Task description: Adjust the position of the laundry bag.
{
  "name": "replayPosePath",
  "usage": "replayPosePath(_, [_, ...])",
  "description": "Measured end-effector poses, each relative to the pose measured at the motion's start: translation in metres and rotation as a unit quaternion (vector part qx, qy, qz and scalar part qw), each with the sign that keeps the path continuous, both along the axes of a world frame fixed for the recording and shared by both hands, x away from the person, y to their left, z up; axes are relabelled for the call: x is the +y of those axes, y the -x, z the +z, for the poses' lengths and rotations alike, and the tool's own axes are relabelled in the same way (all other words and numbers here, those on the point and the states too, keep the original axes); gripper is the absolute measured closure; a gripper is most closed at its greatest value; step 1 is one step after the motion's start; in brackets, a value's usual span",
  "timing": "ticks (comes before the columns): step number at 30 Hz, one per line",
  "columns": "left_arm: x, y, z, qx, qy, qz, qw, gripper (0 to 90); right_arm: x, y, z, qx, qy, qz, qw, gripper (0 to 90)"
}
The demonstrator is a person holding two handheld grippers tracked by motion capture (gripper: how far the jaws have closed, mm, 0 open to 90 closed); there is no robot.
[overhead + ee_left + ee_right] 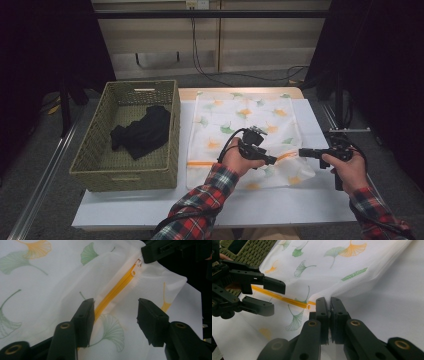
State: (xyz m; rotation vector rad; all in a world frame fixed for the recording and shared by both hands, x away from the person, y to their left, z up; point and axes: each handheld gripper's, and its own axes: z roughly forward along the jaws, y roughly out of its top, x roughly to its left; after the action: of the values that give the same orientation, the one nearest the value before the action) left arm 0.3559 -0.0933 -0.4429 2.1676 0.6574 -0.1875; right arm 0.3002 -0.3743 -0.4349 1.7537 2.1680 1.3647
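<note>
Black jaws of the right gripper (329, 305) are pinched tight at the zip-pull end of the orange zipper (113, 293) — clamped on the white mesh laundry bag with ginkgo-leaf print (240, 125), which lies flat on the white table (280, 202), just right of the olive woven basket (172, 130) holding a black garment (142, 132). Left gripper (115, 315) stands half open, 2 jaws straddling the zipper line with fabric between them, pads not pressing. Step, likely: anchoring the bag to work the zip. Next move calls for the left jaws to nip fabric beside the zipper while the right draws the pull along.
</note>
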Motion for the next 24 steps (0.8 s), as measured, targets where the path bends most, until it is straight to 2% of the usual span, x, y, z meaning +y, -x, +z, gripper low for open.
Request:
replayPosePath(3, [-0.005,0.001,0.002,-0.003,-0.003,-0.006,1.0000,50.6,0.001,0.000,0.001,0.000,-0.001,0.000,1.0000,86.6])
replayPosePath(4, [-0.008,0.002,0.002,0.001,0.006,-0.002,1.0000,51.9,0.001,0.000,0.001,-0.001,-0.001,0.001,1.0000,86.6])
replayPosePath(6, [-0.010,0.002,0.003,-0.003,-0.007,-0.012,0.9999,52.9,0.001,0.000,0.001,-0.001,-0.002,0.000,1.0000,86.6])
replayPosePath(7, [-0.010,0.002,0.003,-0.003,-0.007,-0.012,0.9999,53.7,0.001,0.000,0.001,-0.001,-0.002,0.000,1.0000,86.6])
replayPosePath(9, [-0.012,0.002,0.003,-0.001,-0.005,-0.012,0.9999,56.2,0.001,0.000,0.002,-0.001,-0.007,0.000,1.0000,86.6])
replayPosePath(10, [-0.015,0.002,0.002,0.004,0.007,-0.003,1.0000,56.5,0.002,0.000,0.002,-0.004,-0.008,0.001,1.0000,86.6])
replayPosePath(21, [-0.024,0.003,0.003,0.000,0.004,-0.015,0.9999,66.0,0.010,-0.002,0.003,-0.007,-0.005,0.007,0.9999,86.6])
replayPosePath(24, [-0.026,0.002,0.003,-0.005,0.011,-0.013,0.9998,67.3,0.010,-0.002,0.002,-0.006,-0.004,0.007,1.0000,86.6])
